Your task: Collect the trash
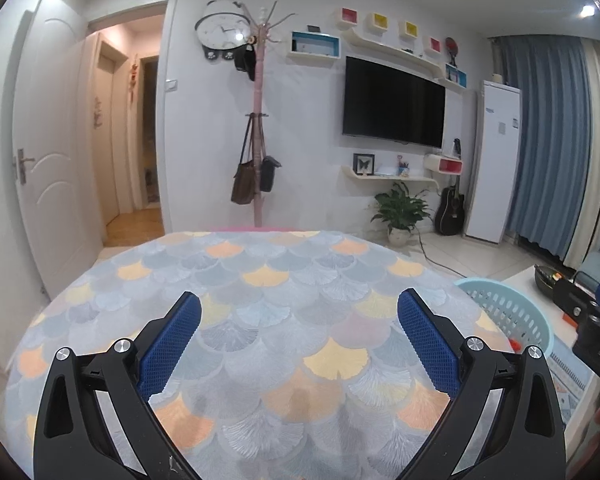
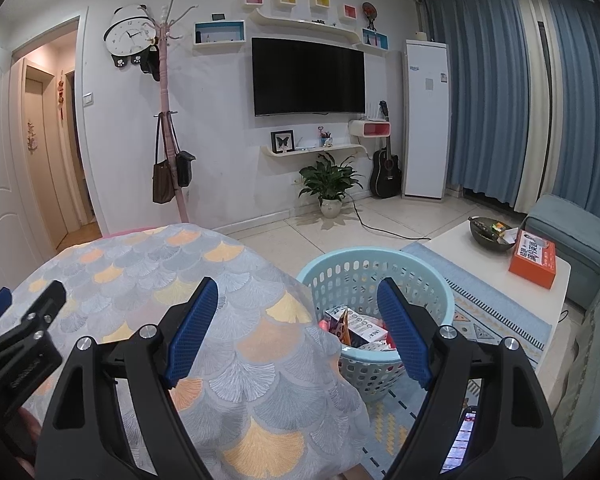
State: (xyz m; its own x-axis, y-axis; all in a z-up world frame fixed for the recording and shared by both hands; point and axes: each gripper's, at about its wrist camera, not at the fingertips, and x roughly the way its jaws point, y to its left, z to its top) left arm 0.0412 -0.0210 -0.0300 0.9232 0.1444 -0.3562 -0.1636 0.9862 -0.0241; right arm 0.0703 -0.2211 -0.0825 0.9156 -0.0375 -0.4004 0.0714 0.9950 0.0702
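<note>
Left wrist view: left gripper (image 1: 299, 330) fingers spread wide, empty, above the worktop (image 1: 260, 280), bare of trash here; basket (image 1: 512, 312) beside it.
Right wrist view: right gripper (image 2: 298, 330) fingers apart, holding nothing; wrappers (image 2: 356, 328) lie inside the basket.
Advice: check for strays before reaching.

Pale blue perforated plastic laundry basket (image 2: 374, 276): lower wall hidden behind the fan-patterned cloth-covered round surface (image 2: 148, 276); in the left wrist view only its rim (image 1: 496, 292) shows. Crumpled wrappers and cartons (image 2: 356, 326) inside the basket: print too small to read, partly covered. Orange box (image 2: 534, 258) right of the basket: lettering illegible. Surface: near edge cut off.
</note>
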